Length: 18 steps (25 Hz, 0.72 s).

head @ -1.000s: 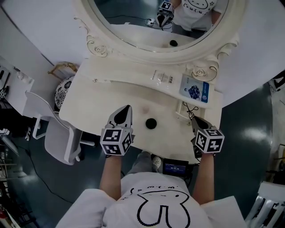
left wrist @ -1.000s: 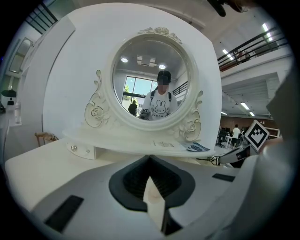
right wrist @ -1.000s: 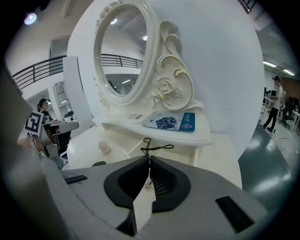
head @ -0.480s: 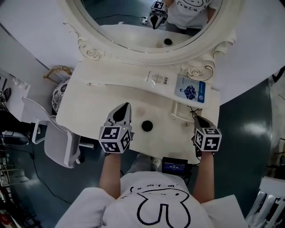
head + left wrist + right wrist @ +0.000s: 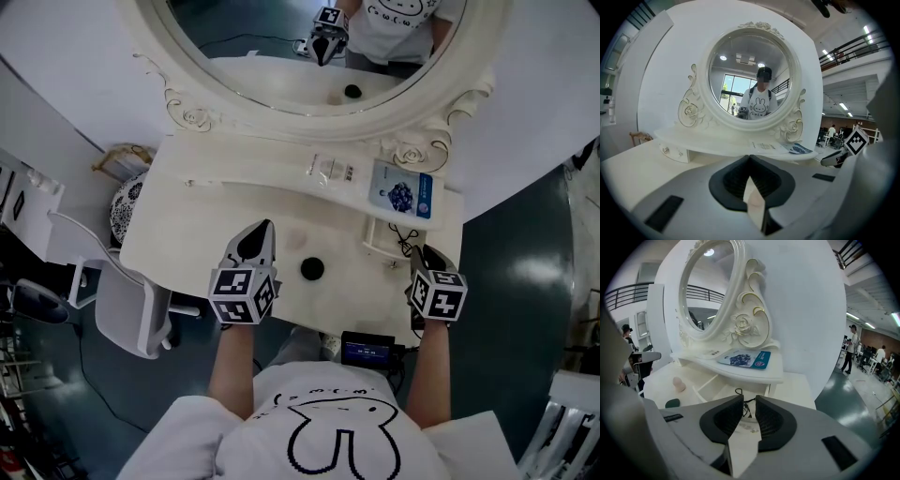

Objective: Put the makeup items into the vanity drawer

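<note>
The white vanity's drawer (image 5: pixel 373 232) stands open at the right, with a black cord (image 5: pixel 739 394) lying in it. My right gripper (image 5: pixel 414 253) (image 5: pixel 748 402) hovers at the drawer's front corner. Its jaws have just been opening, a narrow gap shows, and nothing is pinched in it. On the tabletop lie a dark round compact (image 5: pixel 312 269) (image 5: pixel 672 403) and a pale pink sponge (image 5: pixel 678 384). Left of the compact, my left gripper (image 5: pixel 265 228) (image 5: pixel 750 157) is shut and empty. A blue-and-white packet (image 5: pixel 405 194) (image 5: pixel 745 358) rests on the upper shelf.
The round mirror (image 5: pixel 309 47) with its carved frame rises behind the shelf. A clear item with print (image 5: pixel 330 169) lies on the shelf left of the packet. A white chair (image 5: pixel 122 300) and a patterned stool (image 5: pixel 127 202) stand to the left. The table's front edge is under my wrists.
The right gripper has shifted slightly by the open drawer, and the head view has drifted a little. The left gripper has stayed where it was.
</note>
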Motion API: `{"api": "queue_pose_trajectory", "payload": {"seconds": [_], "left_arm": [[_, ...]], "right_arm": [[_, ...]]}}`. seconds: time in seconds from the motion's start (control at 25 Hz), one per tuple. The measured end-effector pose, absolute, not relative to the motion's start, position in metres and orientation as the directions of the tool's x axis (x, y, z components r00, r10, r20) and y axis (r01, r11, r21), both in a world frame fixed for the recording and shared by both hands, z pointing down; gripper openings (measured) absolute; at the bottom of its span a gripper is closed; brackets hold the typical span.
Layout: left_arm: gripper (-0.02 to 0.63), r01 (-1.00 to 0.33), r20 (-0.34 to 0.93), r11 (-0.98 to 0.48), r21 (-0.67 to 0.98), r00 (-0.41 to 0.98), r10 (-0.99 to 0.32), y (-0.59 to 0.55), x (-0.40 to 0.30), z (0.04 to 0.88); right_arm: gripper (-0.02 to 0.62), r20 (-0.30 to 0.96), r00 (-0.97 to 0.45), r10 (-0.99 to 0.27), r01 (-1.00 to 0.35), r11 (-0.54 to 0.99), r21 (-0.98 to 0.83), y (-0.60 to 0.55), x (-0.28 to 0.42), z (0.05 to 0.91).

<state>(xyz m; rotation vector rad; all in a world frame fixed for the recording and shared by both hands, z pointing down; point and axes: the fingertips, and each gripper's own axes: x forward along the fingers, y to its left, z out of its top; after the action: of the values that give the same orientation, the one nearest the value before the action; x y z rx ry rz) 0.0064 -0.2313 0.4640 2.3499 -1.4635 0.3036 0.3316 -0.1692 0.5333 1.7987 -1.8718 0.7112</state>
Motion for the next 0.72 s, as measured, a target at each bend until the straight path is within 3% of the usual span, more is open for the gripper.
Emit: {"api": "queue_pose_trajectory", "payload": {"seconds": [0.72], "left_arm": [[0.009, -0.925, 0.322, -0.339, 0.171, 0.377, -0.868, -0.186, -0.025, 0.445]], "right_arm": [[0.078, 0.503, -0.15, -0.851, -0.989, 0.135, -0.066, -0.162, 0.288, 0.486]]}}
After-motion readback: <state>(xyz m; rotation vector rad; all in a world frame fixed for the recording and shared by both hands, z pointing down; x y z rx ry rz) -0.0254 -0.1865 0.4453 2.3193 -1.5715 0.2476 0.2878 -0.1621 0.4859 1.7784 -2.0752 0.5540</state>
